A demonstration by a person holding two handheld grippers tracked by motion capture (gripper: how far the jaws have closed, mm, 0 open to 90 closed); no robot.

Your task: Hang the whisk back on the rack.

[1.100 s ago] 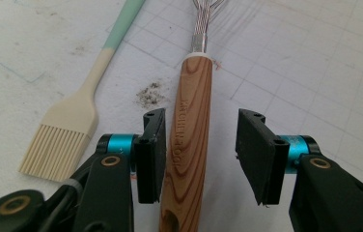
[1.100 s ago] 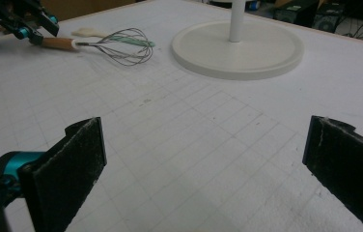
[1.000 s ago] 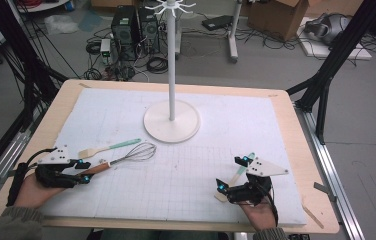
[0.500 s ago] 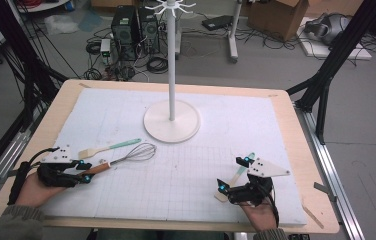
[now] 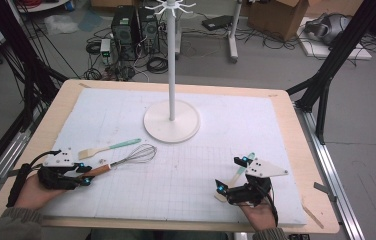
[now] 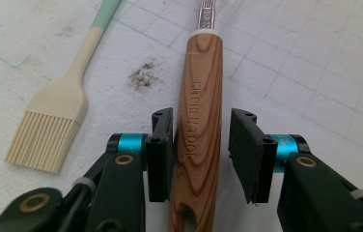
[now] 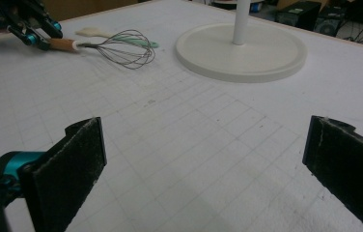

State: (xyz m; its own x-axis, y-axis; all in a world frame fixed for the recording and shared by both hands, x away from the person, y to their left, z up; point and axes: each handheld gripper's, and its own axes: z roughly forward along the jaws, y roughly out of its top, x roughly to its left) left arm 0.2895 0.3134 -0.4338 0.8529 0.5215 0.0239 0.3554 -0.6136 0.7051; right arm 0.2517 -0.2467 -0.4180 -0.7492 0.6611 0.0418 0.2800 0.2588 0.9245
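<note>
A wire whisk (image 5: 136,156) with a wooden handle (image 6: 199,121) lies on the white mat, left of centre. My left gripper (image 5: 83,172) straddles that handle. Its jaws have just been closing. In the left gripper view (image 6: 202,116) one pad rests against the wood and a gap remains at the other pad. My right gripper (image 5: 230,173) sits at the front right with its jaws wide open, and only bare mat lies between them in the right gripper view (image 7: 207,145). A cream and teal utensil (image 5: 237,176) lies partly under it.
A cream pastry brush (image 5: 107,148) with a teal handle lies just beyond the whisk (image 7: 121,47), beside my left jaws (image 6: 56,116). A white hook stand (image 5: 171,120) with a round base (image 7: 241,50) rises mid-table. The mat's wooden border (image 5: 296,150) runs along the right.
The left jaws have drawn a little closer around the whisk handle. Both hands, the whisk and the brush stay where they were.
</note>
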